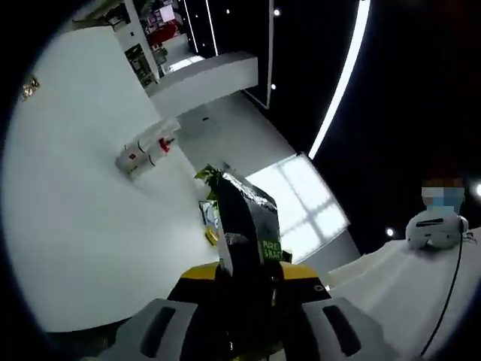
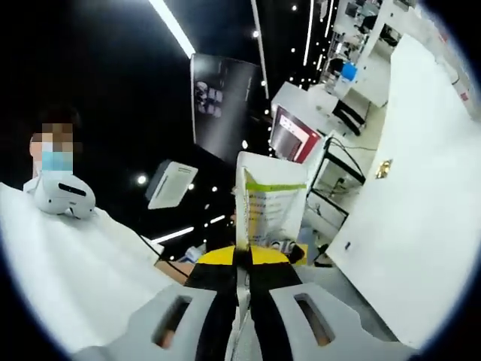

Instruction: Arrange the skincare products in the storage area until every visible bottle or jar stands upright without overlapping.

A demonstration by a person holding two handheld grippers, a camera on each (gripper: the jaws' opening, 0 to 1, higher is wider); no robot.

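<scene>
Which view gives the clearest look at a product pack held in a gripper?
The right gripper view: the white pack with green print faces the camera flat, clamped in the right gripper. The left gripper view shows a dark pack edge-on in the left gripper, its label barely readable.

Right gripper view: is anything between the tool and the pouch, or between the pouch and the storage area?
Nothing sits between them: the right tool is already shut on the white-and-green pouch. The storage area isn't identifiable here, so I can't tell whether the path to it is clear.
</scene>
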